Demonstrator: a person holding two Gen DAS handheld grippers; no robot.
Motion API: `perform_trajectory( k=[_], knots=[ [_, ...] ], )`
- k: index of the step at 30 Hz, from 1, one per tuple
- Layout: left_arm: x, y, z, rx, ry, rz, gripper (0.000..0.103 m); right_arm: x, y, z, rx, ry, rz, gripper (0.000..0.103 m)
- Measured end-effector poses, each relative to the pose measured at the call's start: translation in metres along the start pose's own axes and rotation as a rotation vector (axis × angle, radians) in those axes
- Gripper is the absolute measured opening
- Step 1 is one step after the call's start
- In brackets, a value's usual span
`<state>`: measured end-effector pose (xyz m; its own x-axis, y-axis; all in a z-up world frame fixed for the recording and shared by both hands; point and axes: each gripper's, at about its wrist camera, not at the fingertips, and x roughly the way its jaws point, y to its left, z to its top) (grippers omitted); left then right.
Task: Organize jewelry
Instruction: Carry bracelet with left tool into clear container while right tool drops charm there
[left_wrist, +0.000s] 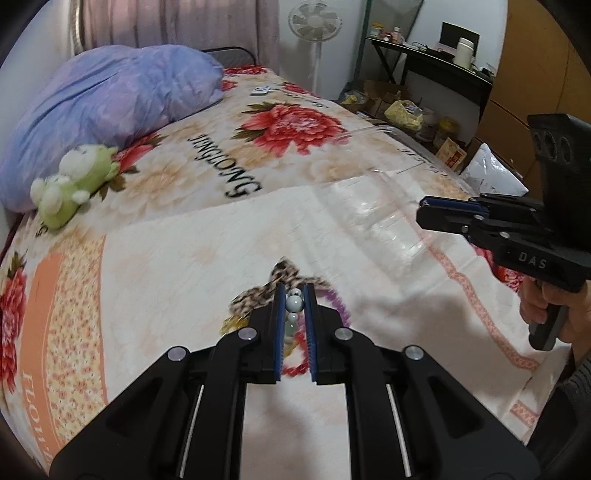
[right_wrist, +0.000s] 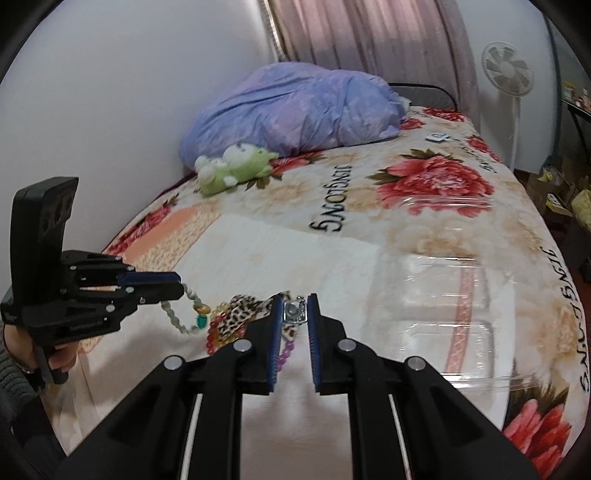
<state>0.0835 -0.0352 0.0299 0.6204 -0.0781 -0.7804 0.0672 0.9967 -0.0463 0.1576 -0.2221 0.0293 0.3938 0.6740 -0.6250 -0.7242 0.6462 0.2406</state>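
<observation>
While both grippers hang over the bed (right_wrist: 424, 236), each one has something pinched. The left gripper (left_wrist: 295, 295) has its fingers clamped on a pale bead bracelet (left_wrist: 294, 306); from the right wrist view you can see that string of light green beads (right_wrist: 177, 317) dangling from its tip, with a gold bead and a teal one at the bottom of the loop. The right gripper (right_wrist: 293, 308) is closed on a small silver square charm (right_wrist: 294, 312), held just between the blue pads. Under and around it sits the rest of the jewelry pile on a white cloth (left_wrist: 184, 266): a leopard-print fabric piece (right_wrist: 240, 314), a red and orange bead bracelet (right_wrist: 213, 332) and a purple bead bracelet (right_wrist: 286, 350), all bunched together and touching. Off to the right of the pile lies a clear plastic box (right_wrist: 450, 306) with compartments, sitting on the flowered blanket; I can't tell if anything is in it, it looks see-through all the way. Further back there's a green plush toy (right_wrist: 232, 168) resting against a purple pillow (right_wrist: 295, 107), and a white fan (right_wrist: 508, 74) stands beside the bed. A person's hand (left_wrist: 543, 306) is wrapped around the right gripper's handle.
</observation>
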Motion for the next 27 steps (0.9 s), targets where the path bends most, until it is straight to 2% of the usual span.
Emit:
perform_trajectory(
  k=[12,20,27],
  knots=[
    [0.008,-0.057,0.051,0.073,-0.022,-0.047,0.01,-0.028,-0.061,0.0,0.099,-0.058,-0.074,0.014],
    [0.016,-0.093,0.083,0.115,-0.046,-0.093,0.01,-0.03,-0.086,-0.006,0.124,-0.042,-0.106,0.014],
    [0.032,-0.114,0.099,0.144,-0.041,-0.134,0.01,-0.032,-0.103,-0.012,0.147,-0.027,-0.115,0.014]
  ],
)
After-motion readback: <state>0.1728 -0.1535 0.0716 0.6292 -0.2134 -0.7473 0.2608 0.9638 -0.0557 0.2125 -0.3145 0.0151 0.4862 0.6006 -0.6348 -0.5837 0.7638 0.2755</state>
